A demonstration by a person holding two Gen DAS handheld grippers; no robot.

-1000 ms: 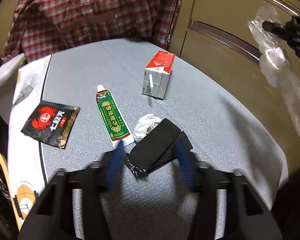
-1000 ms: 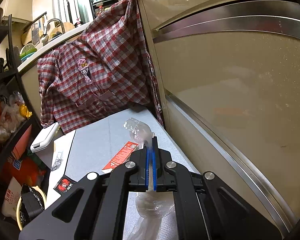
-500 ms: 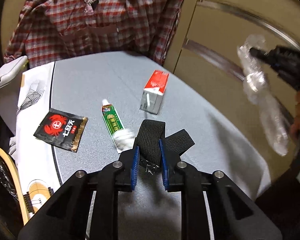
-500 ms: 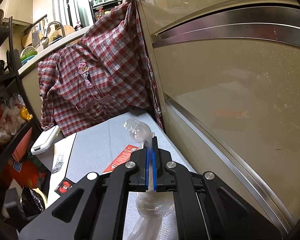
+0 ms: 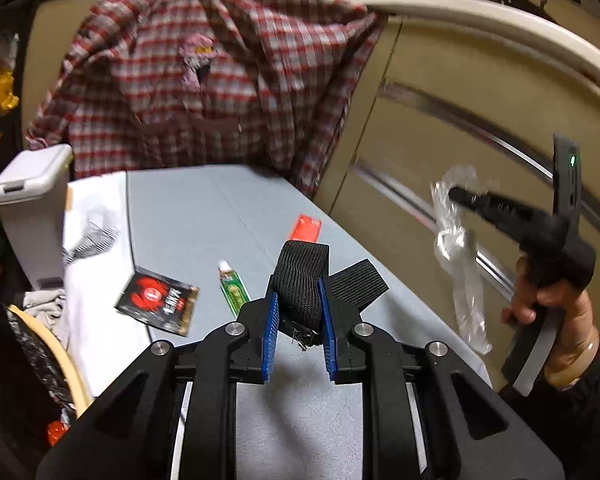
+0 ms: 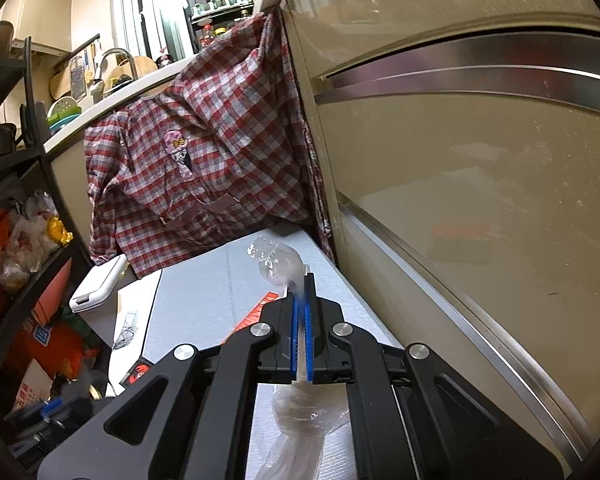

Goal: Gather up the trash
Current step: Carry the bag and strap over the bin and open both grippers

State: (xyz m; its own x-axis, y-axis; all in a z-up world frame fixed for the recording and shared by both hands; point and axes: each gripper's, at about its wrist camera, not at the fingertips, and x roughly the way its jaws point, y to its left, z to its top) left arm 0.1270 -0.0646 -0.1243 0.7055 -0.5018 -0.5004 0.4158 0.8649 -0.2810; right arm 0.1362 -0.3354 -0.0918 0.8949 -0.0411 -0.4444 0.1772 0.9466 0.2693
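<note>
Bottom centre of the left wrist view: left tongs (image 5: 298, 300) clenched on a black elastic strap (image 5: 302, 272), its folded loop sticking up betw. the blue pads, a second flap (image 5: 358, 284) splaying to the right. Strap looks lifted clear of the grey tabletop (image 5: 204, 216). Left of the tongs, on the tabletop: green toothpaste tube (image 5: 232, 286), and further left a black sachet w/ red crab print (image 5: 158, 300), lying across the edge of a white sheet (image 5: 96, 264). Red carton (image 5: 306, 227) sits just above the strap in frame, mostly hidden. White lidded bin (image 5: 30, 196) at mid left; plaid shirt (image 5: 204, 76) hangs across the top.

Right side of same view: right tongs (image 5: 456, 195), held by a hand (image 5: 552, 304), clenched on a clear plastic bag (image 5: 460, 256) that dangles beside the beige cabinet front (image 5: 460, 128).

Right wrist view: right tongs (image 6: 301, 280) pinched tight on the bag (image 6: 276, 258), crumpled plastic showing above the tips and trailing below at bottom centre.
</note>
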